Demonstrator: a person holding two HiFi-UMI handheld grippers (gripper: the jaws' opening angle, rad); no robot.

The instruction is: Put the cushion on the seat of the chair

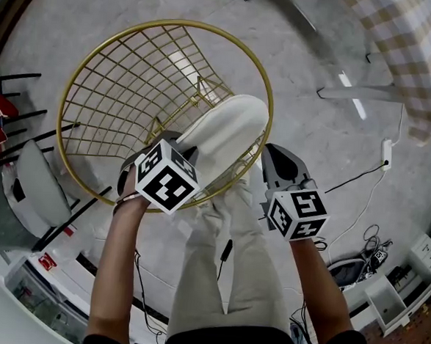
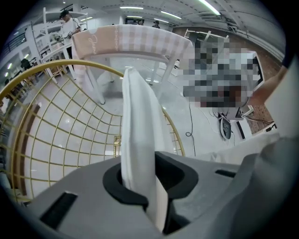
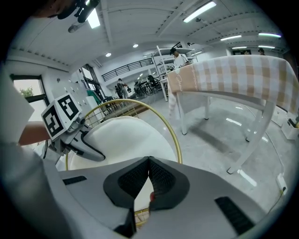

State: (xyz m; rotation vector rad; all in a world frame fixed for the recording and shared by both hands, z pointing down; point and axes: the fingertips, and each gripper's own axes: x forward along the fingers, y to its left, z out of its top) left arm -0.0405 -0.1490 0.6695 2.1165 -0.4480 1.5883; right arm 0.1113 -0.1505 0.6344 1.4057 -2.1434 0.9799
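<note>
A white cushion hangs tilted over the front rim of the round gold wire chair, its far end lying inside the basket of the seat. My left gripper is shut on the cushion's near edge; in the left gripper view the cushion stands edge-on between the jaws, with the chair's mesh beyond. My right gripper hovers just right of the cushion, outside the rim. Its jaws meet at the tips with nothing between them. Ahead of it lie the cushion and the rim.
A table with a checked cloth stands at the far right. A power strip and cables lie on the floor to the right. A grey chair stands at the left. The person's legs are close to the gold chair's front.
</note>
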